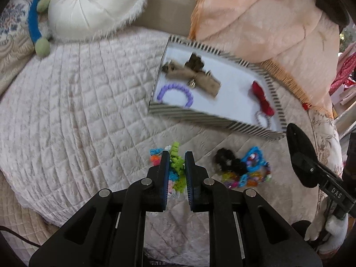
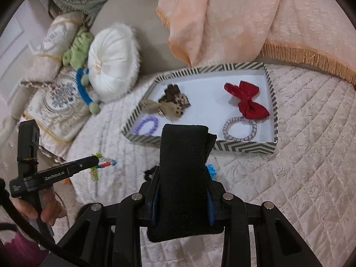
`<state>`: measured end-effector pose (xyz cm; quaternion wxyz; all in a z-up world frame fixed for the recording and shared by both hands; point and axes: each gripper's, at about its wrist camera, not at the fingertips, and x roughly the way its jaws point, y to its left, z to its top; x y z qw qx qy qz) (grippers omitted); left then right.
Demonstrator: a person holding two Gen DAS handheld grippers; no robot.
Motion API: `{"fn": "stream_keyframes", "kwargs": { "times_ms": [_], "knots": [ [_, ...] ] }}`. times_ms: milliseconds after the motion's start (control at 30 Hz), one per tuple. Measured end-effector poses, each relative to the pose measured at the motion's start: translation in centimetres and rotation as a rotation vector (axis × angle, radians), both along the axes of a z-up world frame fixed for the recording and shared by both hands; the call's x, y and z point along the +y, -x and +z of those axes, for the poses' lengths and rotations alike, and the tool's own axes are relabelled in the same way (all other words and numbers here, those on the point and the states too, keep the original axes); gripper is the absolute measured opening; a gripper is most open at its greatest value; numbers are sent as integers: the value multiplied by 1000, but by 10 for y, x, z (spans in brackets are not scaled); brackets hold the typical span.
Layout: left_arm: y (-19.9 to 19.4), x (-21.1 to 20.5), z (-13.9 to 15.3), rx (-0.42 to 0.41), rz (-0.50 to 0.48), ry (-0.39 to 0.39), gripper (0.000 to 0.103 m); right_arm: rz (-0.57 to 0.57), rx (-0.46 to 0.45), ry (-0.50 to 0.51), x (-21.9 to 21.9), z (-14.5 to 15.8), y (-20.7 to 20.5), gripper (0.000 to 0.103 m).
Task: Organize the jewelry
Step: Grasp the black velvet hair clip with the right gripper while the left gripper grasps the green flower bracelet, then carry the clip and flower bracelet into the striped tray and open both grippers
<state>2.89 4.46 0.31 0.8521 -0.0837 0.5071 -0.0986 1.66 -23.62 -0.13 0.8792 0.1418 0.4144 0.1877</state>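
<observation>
The left gripper (image 1: 177, 155) is nearly closed around a lime-green coiled hair tie (image 1: 178, 162), its two fingers pressing either side of the coil above a small heap of coloured ties (image 1: 155, 155) on the quilted bed cover (image 1: 77, 100). At about 3 o'clock from that heap lies a black scrunchie (image 1: 229, 161), touching a cluster of bright plastic clips (image 1: 253, 169).

The right gripper (image 2: 184, 146) is clamped on a flat black padded piece (image 2: 183, 178), which stands upright between its fingers and hides the tips; in the left wrist view the same piece shows at the 3 o'clock edge.

Beyond both grippers, toward 12 o'clock, a striped tray (image 2: 244, 148) rests on the bed. Inside it, a red bow (image 2: 245, 101) sits at the right wall, a pale braided hair ring (image 2: 239, 128) just below it and touching it, a tan spotted bow (image 2: 171, 104) at the left, and a purple bead bracelet (image 2: 146, 125) in the near left corner.

A white round cushion (image 2: 113, 62) lies at 10 o'clock from the tray, and a peach fringed blanket (image 2: 233, 17) is draped behind it at 12 o'clock.
</observation>
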Motion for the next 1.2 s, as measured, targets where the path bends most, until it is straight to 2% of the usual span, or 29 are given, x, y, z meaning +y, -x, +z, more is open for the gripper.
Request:
{"fn": "stream_keyframes", "kwargs": {
  "times_ms": [333, 500, 967, 1200],
  "knots": [
    [8, -14, 45, -84, -34, -7, 12, -14, -49, -35, -8, 29, 13, 31],
    [8, -22, 56, -110, -50, -21, 13, -8, -62, -27, -7, 34, 17, 31],
    [-4, -52, 66, -146, -92, -79, 13, -9, -53, -12, -11, 34, 9, 31],
    [-22, -66, 64, -134, -108, -89, 13, -17, -45, -8, -17, 32, -3, 31]
  ]
}}
